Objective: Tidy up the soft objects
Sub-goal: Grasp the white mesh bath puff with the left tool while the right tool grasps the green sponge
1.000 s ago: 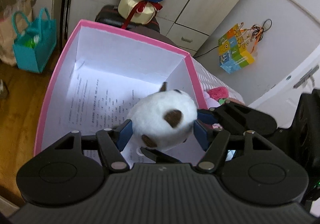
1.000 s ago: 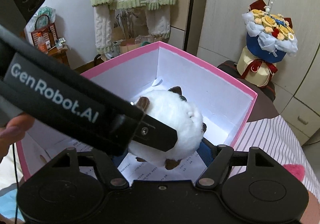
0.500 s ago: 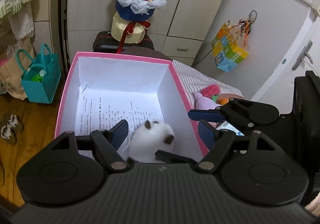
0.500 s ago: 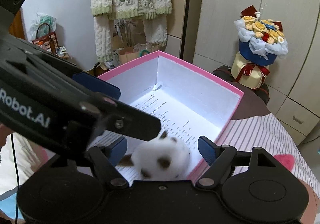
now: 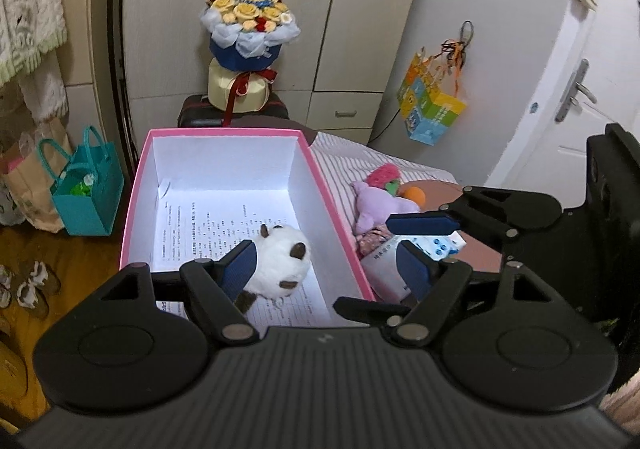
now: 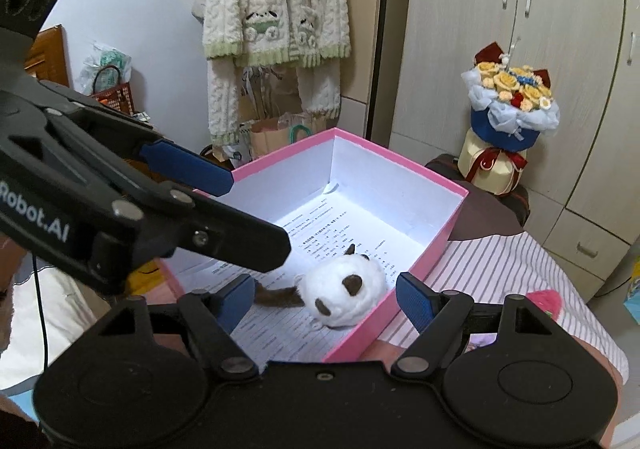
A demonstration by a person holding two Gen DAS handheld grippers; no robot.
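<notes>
A white plush toy with brown patches (image 5: 280, 265) lies on printed paper at the near end of the pink box (image 5: 224, 133); in the right wrist view the plush toy (image 6: 344, 295) rests against the box's (image 6: 400, 161) right wall. My left gripper (image 5: 328, 271) hangs open above it, and its pads touch nothing. My right gripper (image 6: 326, 301) is open too, just over the box's near corner. Each gripper shows at the edge of the other's view. A purple plush (image 5: 380, 209), a pink fuzzy toy (image 5: 382, 175) and an orange ball (image 5: 414, 195) lie on the striped bed right of the box.
A flower bouquet (image 5: 248, 49) stands on a dark case behind the box. A teal bag (image 5: 88, 193) sits on the wooden floor at the left. A colourful paper bag (image 5: 430, 109) hangs by the door, and a knitted cardigan (image 6: 276, 9) hangs on the wall.
Both grippers were shut together on the white plush above the box. They opened, the plush dropped onto the paper inside, and both grippers drew back and upward.
</notes>
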